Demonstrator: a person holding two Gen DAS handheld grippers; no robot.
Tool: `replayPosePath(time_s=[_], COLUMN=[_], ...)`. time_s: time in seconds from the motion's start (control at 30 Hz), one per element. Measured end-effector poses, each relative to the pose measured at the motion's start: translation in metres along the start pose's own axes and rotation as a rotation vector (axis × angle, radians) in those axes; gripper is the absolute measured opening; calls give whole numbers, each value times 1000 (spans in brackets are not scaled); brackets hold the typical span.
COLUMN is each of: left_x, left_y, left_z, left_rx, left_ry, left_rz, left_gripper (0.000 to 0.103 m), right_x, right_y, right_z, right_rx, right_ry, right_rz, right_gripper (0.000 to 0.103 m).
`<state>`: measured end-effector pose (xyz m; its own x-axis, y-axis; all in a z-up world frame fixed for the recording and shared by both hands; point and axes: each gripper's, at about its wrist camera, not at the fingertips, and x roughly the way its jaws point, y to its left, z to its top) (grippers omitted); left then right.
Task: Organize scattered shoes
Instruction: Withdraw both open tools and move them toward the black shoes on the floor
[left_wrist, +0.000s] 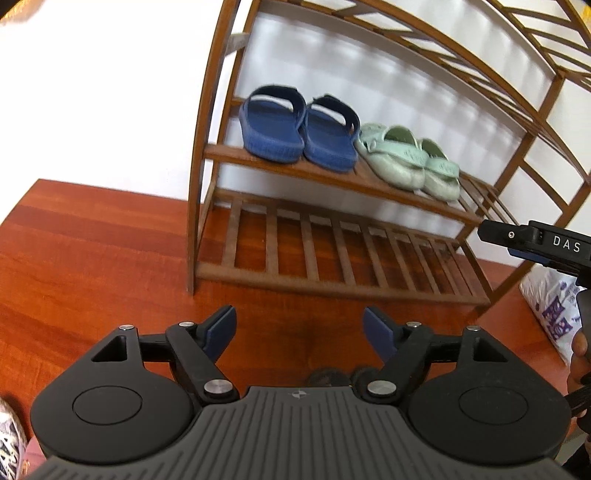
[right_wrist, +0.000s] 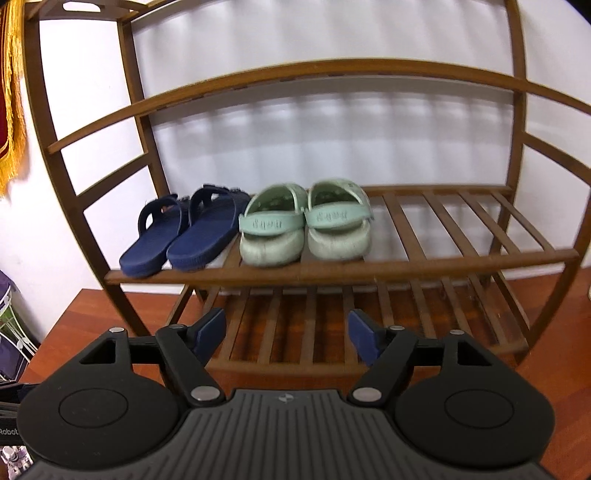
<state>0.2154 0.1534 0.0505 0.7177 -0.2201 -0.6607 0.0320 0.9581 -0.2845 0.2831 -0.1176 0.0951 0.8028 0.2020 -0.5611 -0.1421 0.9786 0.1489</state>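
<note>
A brown wooden shoe rack (left_wrist: 332, 177) (right_wrist: 369, 264) stands against a white wall. On its second shelf from the floor sit a pair of navy blue slides (left_wrist: 295, 127) (right_wrist: 184, 229) and, to their right, a pair of mint green clogs (left_wrist: 410, 162) (right_wrist: 303, 225), heels toward me. My left gripper (left_wrist: 300, 328) is open and empty, low over the floor in front of the rack. My right gripper (right_wrist: 286, 332) is open and empty, facing the rack below the clogs; its body shows at the right edge of the left wrist view (left_wrist: 535, 242).
The rack's bottom slatted shelf (left_wrist: 332, 254) (right_wrist: 332, 325) holds nothing. The floor (left_wrist: 92, 258) is red-brown wood. A white printed plastic bag (left_wrist: 554, 310) lies right of the rack. A sneaker (left_wrist: 9, 439) shows at the lower left. Gold fringe (right_wrist: 11, 92) hangs at left.
</note>
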Motion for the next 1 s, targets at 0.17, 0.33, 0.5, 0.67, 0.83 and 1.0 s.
replayPosePath(time_s=[0.17,0.33,0.5,0.67,0.83,1.0], left_x=[-5,-6,-9,-15,-21,-26], left_y=[2,3,3,2,0,-8], left_z=[-22,-45,-63,-80,-101,-123], left_rx=[16,32,36,32,15,4], left_ry=[37,73,97,97,107,127], left_rz=[-13,-16,-3,12,35,50], left_gripper=[80,80,80,81,83,84], right_x=[-15,-24,-35,-45,-55,-66], right_y=[-3,-7,-14,-19,-24,-32], right_z=[-29,-57,-85,-107,-130,-151], right_rx=[15,27,29,15,-21,-44], right_ry=[33,71,105,129,153,167], right_rz=[-20,-41,-53,-55,-42,-47], right_gripper=[81,81,81,83,83,84])
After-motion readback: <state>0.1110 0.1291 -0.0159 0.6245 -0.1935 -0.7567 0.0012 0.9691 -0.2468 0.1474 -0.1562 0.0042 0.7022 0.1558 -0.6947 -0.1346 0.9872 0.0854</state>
